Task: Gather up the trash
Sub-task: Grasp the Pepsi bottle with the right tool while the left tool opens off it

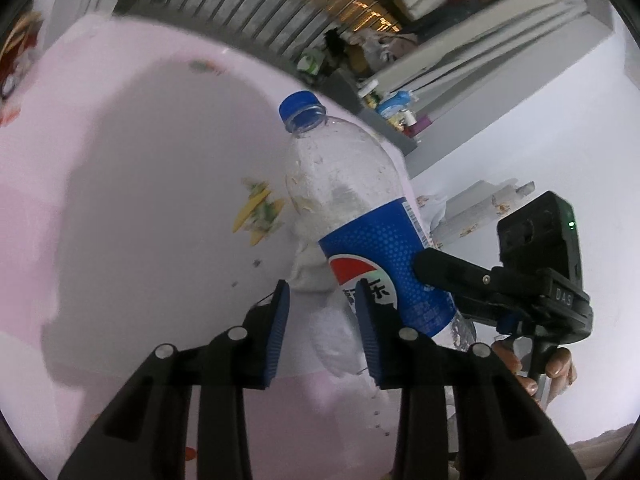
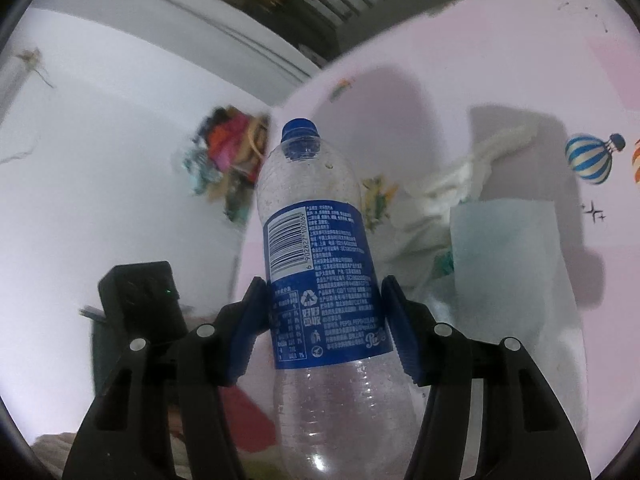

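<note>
An empty clear Pepsi bottle (image 2: 320, 264) with a blue cap and blue label is held off the pink table. My right gripper (image 2: 324, 320) is shut on the bottle at its label, one blue pad on each side. In the left wrist view the bottle (image 1: 360, 216) stands tilted to the right of my left gripper (image 1: 322, 312), which is open and empty; the right gripper's finger presses the label from the right. Crumpled white tissue (image 1: 332, 332) lies on the table between and beyond the left pads. More crumpled tissue (image 2: 452, 184) lies right of the bottle.
A pale blue box (image 2: 508, 248) stands on the pink tablecloth (image 1: 140, 184) right of the bottle. Small yellow-green scraps (image 1: 260, 212) lie on the cloth. A heap of colourful clutter (image 2: 228, 152) sits on the white floor beyond the table edge. A metal railing runs behind.
</note>
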### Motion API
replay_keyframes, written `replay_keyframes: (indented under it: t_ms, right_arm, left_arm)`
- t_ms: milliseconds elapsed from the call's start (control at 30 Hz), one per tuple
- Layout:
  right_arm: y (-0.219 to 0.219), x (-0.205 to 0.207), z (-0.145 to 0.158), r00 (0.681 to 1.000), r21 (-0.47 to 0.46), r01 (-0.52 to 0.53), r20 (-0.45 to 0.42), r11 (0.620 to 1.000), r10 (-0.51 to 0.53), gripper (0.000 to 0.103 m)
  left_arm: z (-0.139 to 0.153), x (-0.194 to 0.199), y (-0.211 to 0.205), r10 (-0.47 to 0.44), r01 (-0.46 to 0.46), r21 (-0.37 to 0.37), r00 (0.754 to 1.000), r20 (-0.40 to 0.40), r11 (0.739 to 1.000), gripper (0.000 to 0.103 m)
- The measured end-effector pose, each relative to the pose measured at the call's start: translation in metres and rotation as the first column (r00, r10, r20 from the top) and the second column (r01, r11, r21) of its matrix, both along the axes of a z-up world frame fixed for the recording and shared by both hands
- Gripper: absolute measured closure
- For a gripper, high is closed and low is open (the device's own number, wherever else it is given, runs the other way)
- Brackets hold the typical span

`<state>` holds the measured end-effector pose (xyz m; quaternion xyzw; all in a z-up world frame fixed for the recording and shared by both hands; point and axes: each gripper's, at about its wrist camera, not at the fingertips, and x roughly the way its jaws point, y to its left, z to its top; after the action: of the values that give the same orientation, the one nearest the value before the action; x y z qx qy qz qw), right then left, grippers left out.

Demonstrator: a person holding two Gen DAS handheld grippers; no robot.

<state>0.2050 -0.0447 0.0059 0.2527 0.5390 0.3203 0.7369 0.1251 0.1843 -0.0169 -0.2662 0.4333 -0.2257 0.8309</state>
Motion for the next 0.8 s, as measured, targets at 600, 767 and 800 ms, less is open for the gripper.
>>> replay_keyframes:
  t_ms: [600,767,800]
  right_arm:
    - [-0.171,-0.076,0.016,0.951,0.131,0.296,0.048,0.946,-0.304,0.047]
    - [-0.189,-0.087,-0.019,0.937,0.083,0.348,-0.025,0.934,-0.347,0.047]
    - [-0.190,-0.090,-0.023,0.933,0.031,0.361,-0.008,0.932,-0.360,0.047]
  left_arm:
    - [0.038,0.026,-0.167,-0.339,0.332,0.102,0.940,0.051,0.938,0.071]
    - [0.005,0.029,-0.198,-0.385,0.390,0.144,0.921,-0.058,0.910,0.071]
    - [0.003,0.031,-0.197,-0.388,0.392,0.143,0.920,-0.060,0.909,0.071]
